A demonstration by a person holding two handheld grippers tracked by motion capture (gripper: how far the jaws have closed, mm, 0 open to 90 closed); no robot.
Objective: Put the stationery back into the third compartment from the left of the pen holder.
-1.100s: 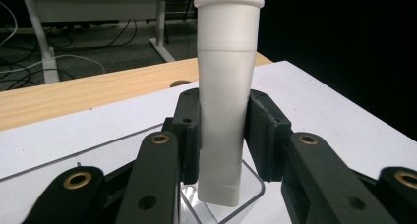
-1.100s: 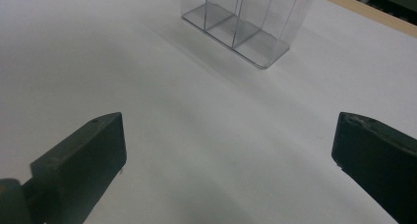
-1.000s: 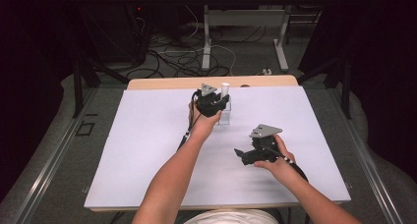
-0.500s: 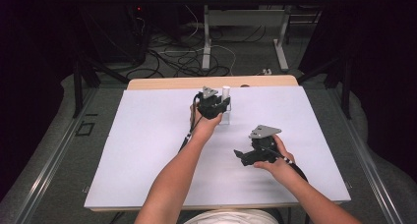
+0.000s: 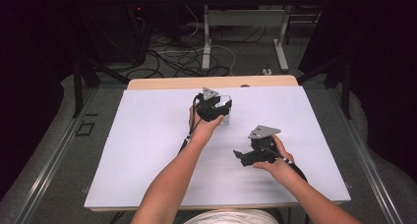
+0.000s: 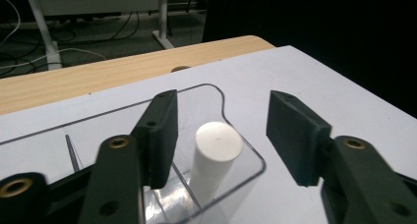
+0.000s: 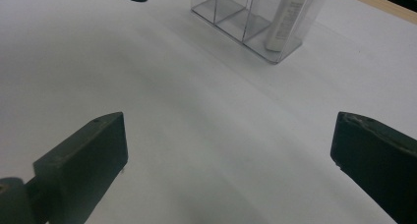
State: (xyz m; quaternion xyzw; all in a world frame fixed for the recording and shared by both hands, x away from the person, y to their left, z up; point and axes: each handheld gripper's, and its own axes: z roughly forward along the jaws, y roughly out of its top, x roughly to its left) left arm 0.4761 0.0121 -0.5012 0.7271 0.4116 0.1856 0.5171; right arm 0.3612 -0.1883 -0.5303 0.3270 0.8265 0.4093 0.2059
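A white cylindrical tube (image 6: 216, 155) stands upright in the end compartment of a clear plastic organizer (image 6: 246, 177) on the white sheet. My left gripper (image 6: 222, 103) hovers over it, and its jaws have just been opening. The tube sits between the pads, which do not touch it. In the high view the left gripper (image 5: 222, 108) is at the far middle of the sheet, over the organizer (image 5: 225, 120). My right gripper (image 5: 242, 157) is held low to the near right. In its own view it (image 7: 228, 135) stands wide open with nothing inside, facing the organizer (image 7: 231, 17) and tube (image 7: 287, 22).
The white sheet (image 5: 147, 150) covers most of a wooden table whose bare far edge (image 5: 172, 82) shows behind the organizer. Beyond it lie floor cables (image 5: 192, 57) and another table's legs. The organizer's other compartments hold nothing.
The white tube that stuck up beside the left gripper has gone down into the organizer, and the left jaws have parted from it. The right gripper has kept still.
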